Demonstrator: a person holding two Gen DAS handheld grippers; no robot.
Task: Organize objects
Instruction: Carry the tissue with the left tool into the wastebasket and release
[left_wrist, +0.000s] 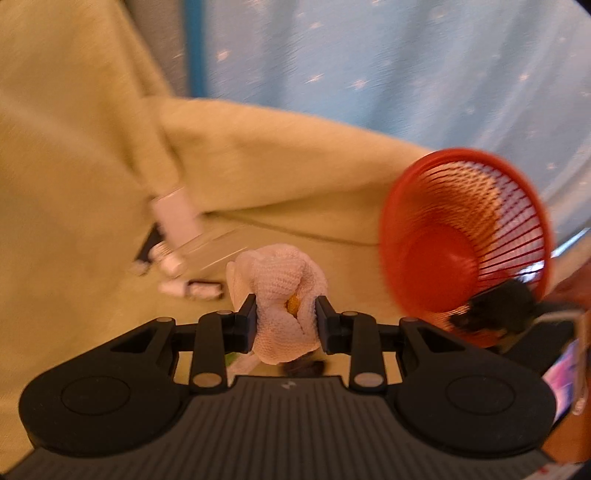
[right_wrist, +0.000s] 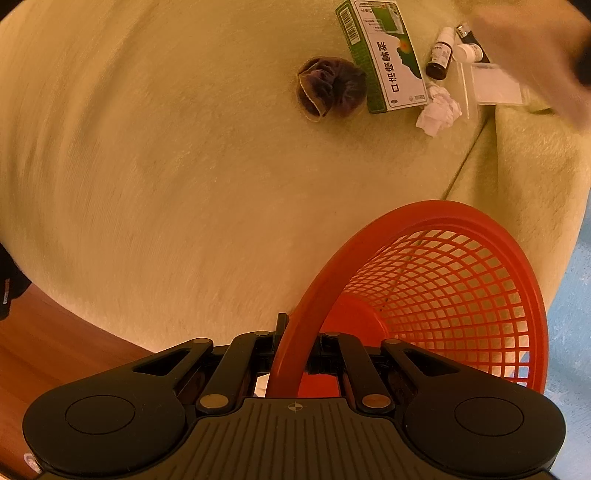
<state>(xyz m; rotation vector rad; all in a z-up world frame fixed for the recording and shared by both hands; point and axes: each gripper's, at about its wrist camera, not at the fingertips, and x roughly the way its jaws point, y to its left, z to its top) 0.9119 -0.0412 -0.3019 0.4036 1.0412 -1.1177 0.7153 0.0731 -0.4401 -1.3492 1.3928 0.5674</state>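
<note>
In the left wrist view my left gripper (left_wrist: 285, 314) is shut on a white knitted soft toy (left_wrist: 280, 295) with a small orange patch, held above the pale green couch seat (left_wrist: 92, 277). The red plastic basket (left_wrist: 465, 236) hangs tilted to its right, mouth turned toward the toy. In the right wrist view my right gripper (right_wrist: 295, 338) is shut on the near rim of that red basket (right_wrist: 436, 295), whose mesh wall extends away to the right.
On the couch seat (right_wrist: 184, 184) lie a dark purple scrunchie (right_wrist: 330, 88), a green and white medicine box (right_wrist: 384, 55), a crumpled tissue (right_wrist: 439, 109), a small dark bottle (right_wrist: 439, 55) and a clear bag (right_wrist: 495, 83). A blurred hand (right_wrist: 535, 48) reaches in top right. Blue starred fabric (left_wrist: 406, 66) lies beyond.
</note>
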